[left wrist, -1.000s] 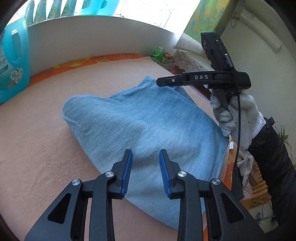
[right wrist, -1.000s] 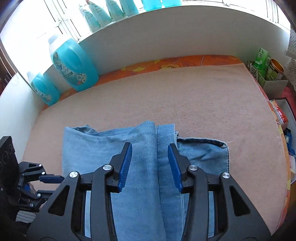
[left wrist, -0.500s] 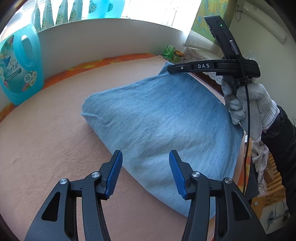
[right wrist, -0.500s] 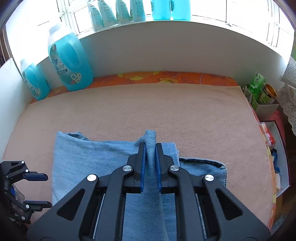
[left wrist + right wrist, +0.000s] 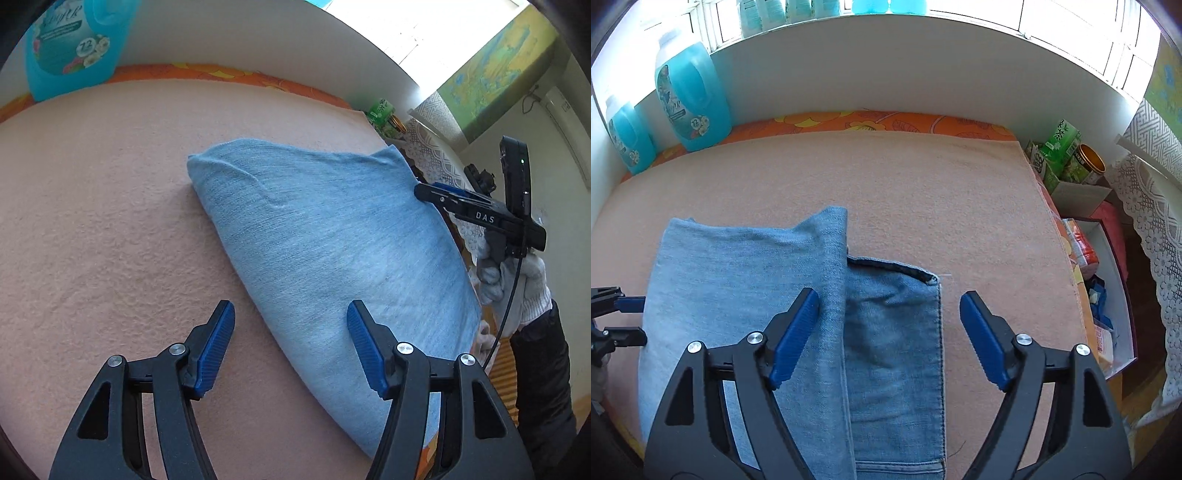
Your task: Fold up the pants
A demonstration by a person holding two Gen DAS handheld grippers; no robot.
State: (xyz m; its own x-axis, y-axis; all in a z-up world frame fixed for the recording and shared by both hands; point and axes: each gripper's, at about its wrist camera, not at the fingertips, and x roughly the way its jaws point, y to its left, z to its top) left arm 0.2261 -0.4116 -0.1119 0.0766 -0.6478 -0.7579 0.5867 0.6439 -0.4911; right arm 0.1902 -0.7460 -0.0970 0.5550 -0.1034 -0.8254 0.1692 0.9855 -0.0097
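The blue denim pants (image 5: pixel 746 280) lie folded on the peach towel-covered surface (image 5: pixel 886 177), a lighter layer lapping over a darker one (image 5: pixel 894 325). My right gripper (image 5: pixel 888 306) hovers over the pants, its jaws opening wide; denim lies below them and the pads press on nothing. In the left wrist view the pants (image 5: pixel 332 236) form one smooth bundle. My left gripper (image 5: pixel 290 332) is also opening, straddling the bundle's near edge without pinching it. The right gripper (image 5: pixel 428 192), held in a gloved hand (image 5: pixel 524 280), sits at the bundle's far right side. The left gripper (image 5: pixel 635 319) shows at the pants' left edge.
Blue detergent bottles (image 5: pixel 690 99) stand at the back left against a white wall. To the right of the surface are a box with a green carton (image 5: pixel 1060 144) and a tin (image 5: pixel 1089 162), a tray of packets (image 5: pixel 1108 295) and a lace cloth (image 5: pixel 1152 221).
My right gripper, shut on a raised fold of denim half a second ago, has let go and opened wide; the fold now lies flat. My left gripper opened wider and sank toward the pants' edge.
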